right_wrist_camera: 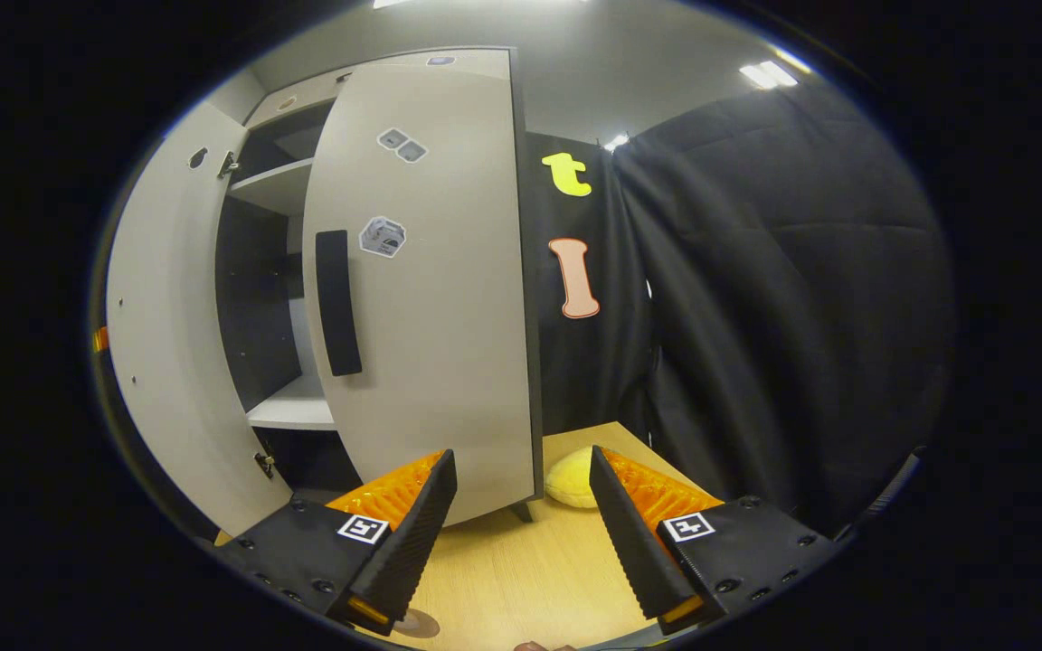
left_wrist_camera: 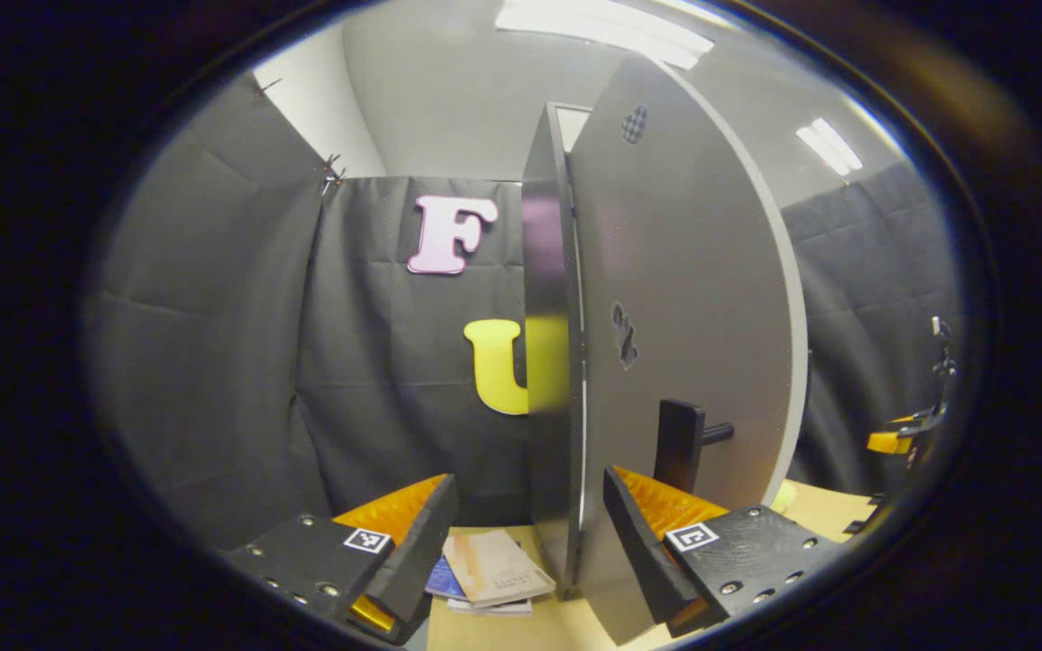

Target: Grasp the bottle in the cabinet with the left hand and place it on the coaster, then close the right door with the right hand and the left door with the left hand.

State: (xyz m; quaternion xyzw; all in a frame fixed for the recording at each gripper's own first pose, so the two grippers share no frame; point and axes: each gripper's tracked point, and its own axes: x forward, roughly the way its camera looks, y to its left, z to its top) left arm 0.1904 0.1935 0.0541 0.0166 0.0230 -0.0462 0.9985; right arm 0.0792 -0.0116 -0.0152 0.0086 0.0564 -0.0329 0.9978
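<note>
Cabinet doors both ajar, grippers empty, bottle not made out.

Left gripper view: left door [left_wrist_camera: 684,362] edge-on at 12–1 o'clock, its dark handle [left_wrist_camera: 679,443] just above the left gripper [left_wrist_camera: 530,533], fingers spread apart, door edge between them; booklets [left_wrist_camera: 494,570] on the wooden table [left_wrist_camera: 485,628] at 6. Right gripper view: right door [right_wrist_camera: 431,298] part-open at 11 with dark handle [right_wrist_camera: 337,303], shelves [right_wrist_camera: 290,411] behind; right gripper [right_wrist_camera: 521,515] fingers wide apart, gripping nothing; yellow object [right_wrist_camera: 571,477] at 6 behind them; round disc [right_wrist_camera: 417,622], maybe coaster, at 7.
</note>
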